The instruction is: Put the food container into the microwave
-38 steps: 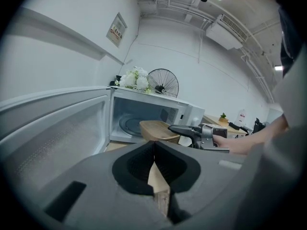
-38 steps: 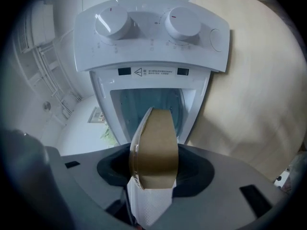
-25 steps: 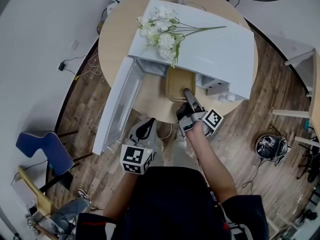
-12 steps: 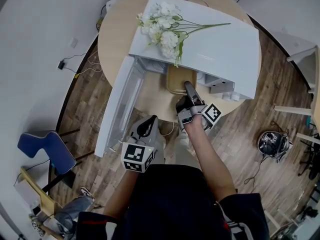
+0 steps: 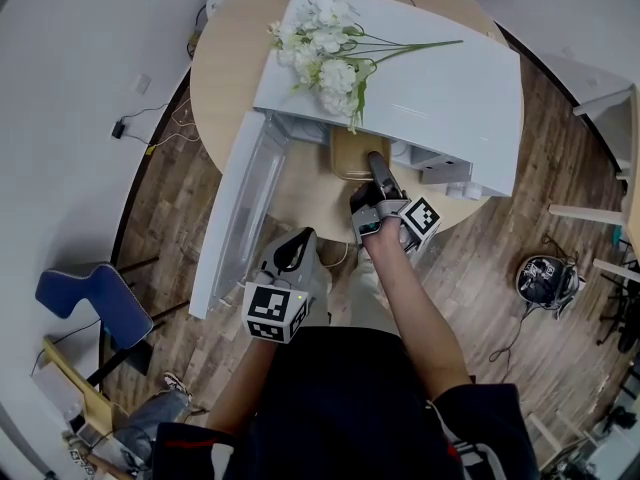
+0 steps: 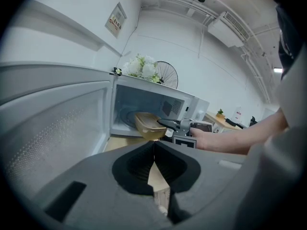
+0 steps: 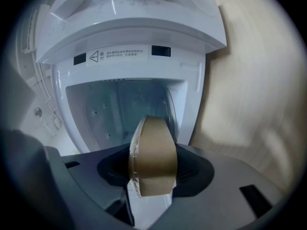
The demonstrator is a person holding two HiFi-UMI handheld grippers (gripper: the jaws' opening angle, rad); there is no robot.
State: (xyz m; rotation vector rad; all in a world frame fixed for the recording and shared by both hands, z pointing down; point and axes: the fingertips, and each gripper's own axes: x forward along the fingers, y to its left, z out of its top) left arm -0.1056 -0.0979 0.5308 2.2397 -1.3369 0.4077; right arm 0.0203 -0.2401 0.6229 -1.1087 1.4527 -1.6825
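In the head view, my right tongs [image 5: 376, 163] pinch the near short rim of the shallow tan plastic food container [image 5: 352, 151]. It sits halfway through the mouth of the white microwave [image 5: 440, 88] on the round pale wooden table [image 5: 225, 68], whose door [image 5: 235, 218] swings out past the table's near edge. My left tongs [image 5: 295, 251] hover off that edge. The left gripper view adds what the head view lacks: the left jaws are pressed together on nothing, and the container is level and side-on, its far end inside the cavity. The right gripper view shows the container end-on between jaws clamped on it, with a clear lid along one face. I judge it light, thin-walled and slightly bendy, so the rim wants a firm but gentle hold.
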